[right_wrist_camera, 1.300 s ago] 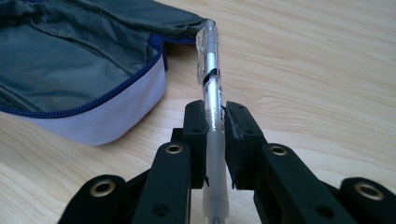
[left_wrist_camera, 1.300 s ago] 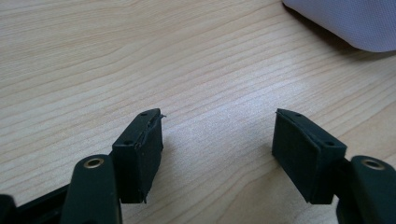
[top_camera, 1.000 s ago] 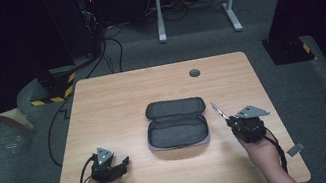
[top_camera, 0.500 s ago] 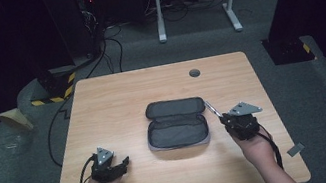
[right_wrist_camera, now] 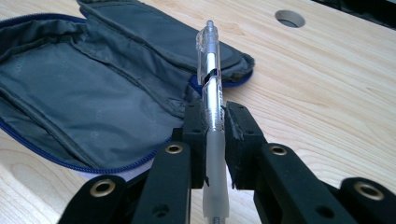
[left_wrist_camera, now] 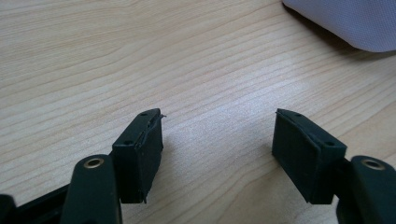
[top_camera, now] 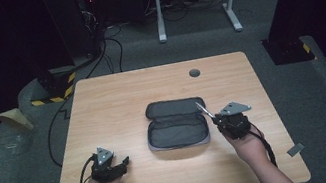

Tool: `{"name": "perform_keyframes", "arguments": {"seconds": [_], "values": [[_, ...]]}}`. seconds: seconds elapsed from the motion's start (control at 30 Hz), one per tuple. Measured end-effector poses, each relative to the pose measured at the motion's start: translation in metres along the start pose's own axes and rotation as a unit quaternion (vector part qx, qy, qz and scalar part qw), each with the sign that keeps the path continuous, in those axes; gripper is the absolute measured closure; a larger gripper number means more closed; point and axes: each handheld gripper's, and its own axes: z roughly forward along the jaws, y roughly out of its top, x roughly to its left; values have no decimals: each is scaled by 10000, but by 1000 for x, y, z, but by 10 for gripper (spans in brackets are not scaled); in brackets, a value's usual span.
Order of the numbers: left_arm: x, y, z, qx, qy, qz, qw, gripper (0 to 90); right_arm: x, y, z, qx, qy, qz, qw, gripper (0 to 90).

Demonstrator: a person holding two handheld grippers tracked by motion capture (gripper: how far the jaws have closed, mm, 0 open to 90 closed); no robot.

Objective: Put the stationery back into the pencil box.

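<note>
Table [top_camera: 117, 99] of pale wood, mostly bare: wide open room along the far edge, only a round cable hole [top_camera: 194, 72] near its middle. Grey pencil case [top_camera: 178, 129] at the centre, unzipped and spread flat, lining up, nearer the near edge than the far one.

Right gripper [right_wrist_camera: 214, 122] just beside the case's right side, clamped on a clear pen [right_wrist_camera: 211, 88] around mid-barrel, clicker end poking forward and up over the case's rim. Likely step: laying the pen into the case. Best done by lowering the barrel until roughly level with the lining, lining it up with the case's long side, then releasing low so no bounce or roll. Worth minding the raised zipper edge [right_wrist_camera: 116, 165] and the folded flap nearest the pen.

Left gripper [top_camera: 107, 166] near the near-left corner, resting low over bare wood, jaws wide apart and empty, well apart from the case. Free to steady the case's left side if the fabric slides.
</note>
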Motion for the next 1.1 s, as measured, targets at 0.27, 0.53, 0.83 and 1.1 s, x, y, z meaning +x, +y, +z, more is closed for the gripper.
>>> {"name": "perform_keyframes", "arguments": {"seconds": [0.27,0.53,0.83,1.1], "values": [[0,0,0,8,-1,14,10000,335,9,7,8,12,138,-99,9999,791],[0,0,0,11,-13,20,10000,335,24,16,21,66,360,-313,9988,791],[0,0,-1,9,-24,43,10000,334,45,26,35,90,610,-463,9970,790],[0,-1,-1,11,-26,56,10000,334,60,31,47,144,882,-565,9944,790]]}}
